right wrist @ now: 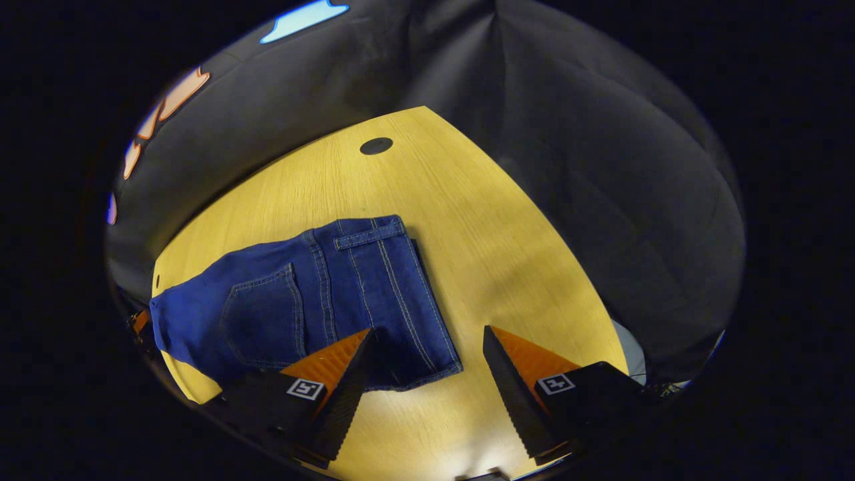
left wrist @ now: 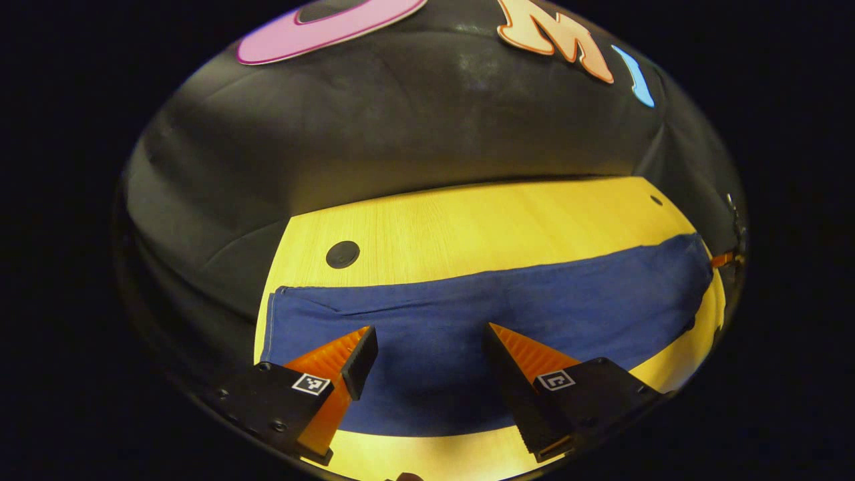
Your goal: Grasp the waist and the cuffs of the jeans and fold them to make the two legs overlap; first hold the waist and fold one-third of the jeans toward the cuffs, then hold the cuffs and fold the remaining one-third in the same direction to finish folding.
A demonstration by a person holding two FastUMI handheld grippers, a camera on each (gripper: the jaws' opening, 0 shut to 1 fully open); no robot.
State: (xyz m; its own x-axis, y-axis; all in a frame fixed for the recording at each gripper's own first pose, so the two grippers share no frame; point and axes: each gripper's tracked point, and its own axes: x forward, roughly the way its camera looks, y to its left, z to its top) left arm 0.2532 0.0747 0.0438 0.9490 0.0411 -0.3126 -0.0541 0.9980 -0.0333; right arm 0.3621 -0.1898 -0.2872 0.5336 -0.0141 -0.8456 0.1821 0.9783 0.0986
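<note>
Dark blue jeans [left wrist: 467,307] lie flat as a long strip across the yellow wooden table [left wrist: 467,220]. In the left gripper view the cuff end [left wrist: 272,327] is at the left. My left gripper [left wrist: 429,331] hangs open just over the leg cloth, holding nothing. In the right gripper view the waist end of the jeans [right wrist: 347,280] shows a back pocket [right wrist: 264,314] and the waistband edge [right wrist: 437,321]. My right gripper [right wrist: 427,331] stands open at the near waist corner, one finger over the denim and one over bare table [right wrist: 481,220].
A round black hole [left wrist: 343,254] sits in the tabletop behind the jeans, and another hole [right wrist: 376,145] lies near the far edge in the right gripper view. Black cloth walls close in behind the table. Bare wood lies beyond and beside the waist.
</note>
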